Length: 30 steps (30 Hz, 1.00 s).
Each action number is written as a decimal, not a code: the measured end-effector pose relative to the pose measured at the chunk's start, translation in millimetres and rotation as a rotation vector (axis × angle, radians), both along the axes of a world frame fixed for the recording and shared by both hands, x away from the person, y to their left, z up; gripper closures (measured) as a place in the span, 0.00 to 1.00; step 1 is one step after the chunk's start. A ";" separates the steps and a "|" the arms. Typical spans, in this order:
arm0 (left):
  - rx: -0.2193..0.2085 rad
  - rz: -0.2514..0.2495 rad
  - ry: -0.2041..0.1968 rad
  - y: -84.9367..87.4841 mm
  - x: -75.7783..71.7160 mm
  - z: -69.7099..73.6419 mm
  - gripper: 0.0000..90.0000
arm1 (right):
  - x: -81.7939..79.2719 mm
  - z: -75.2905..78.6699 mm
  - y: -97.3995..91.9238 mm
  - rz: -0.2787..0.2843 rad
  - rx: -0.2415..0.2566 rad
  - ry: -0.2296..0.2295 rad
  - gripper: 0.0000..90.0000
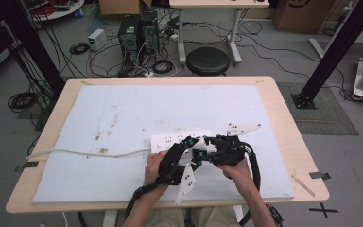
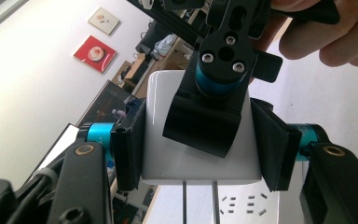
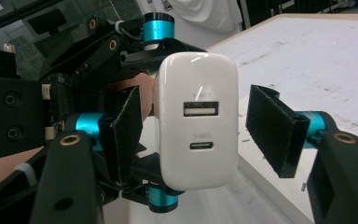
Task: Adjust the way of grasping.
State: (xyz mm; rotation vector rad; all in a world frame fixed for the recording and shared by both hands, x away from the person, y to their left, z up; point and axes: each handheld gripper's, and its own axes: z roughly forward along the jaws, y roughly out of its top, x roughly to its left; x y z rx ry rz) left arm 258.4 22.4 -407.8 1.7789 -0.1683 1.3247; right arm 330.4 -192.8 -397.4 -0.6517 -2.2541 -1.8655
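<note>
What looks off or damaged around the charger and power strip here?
Nothing damaged. The white charger is intact, prongs straight, clamped in the left hand-held gripper above the power strip. The right hand-held gripper brackets it, pads not yet pressing. Only oddity: brown stains on the white mat.

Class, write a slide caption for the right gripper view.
White charger held by the left gripper, between the right gripper's open jaws.
</note>
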 end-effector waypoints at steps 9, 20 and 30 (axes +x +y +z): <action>-0.006 -0.002 -0.001 0.4 -0.2 0.4 0.47 | 0.9 -0.4 -2.1 0.005 0.022 -0.001 0.49; -0.010 -0.011 -0.004 -0.4 -0.6 0.6 0.47 | 2.6 -1.3 -2.5 0.019 0.035 0.004 0.56; -0.007 -0.024 0.000 -0.5 -0.9 0.8 0.47 | 1.8 -1.6 -0.8 0.044 0.032 0.006 0.63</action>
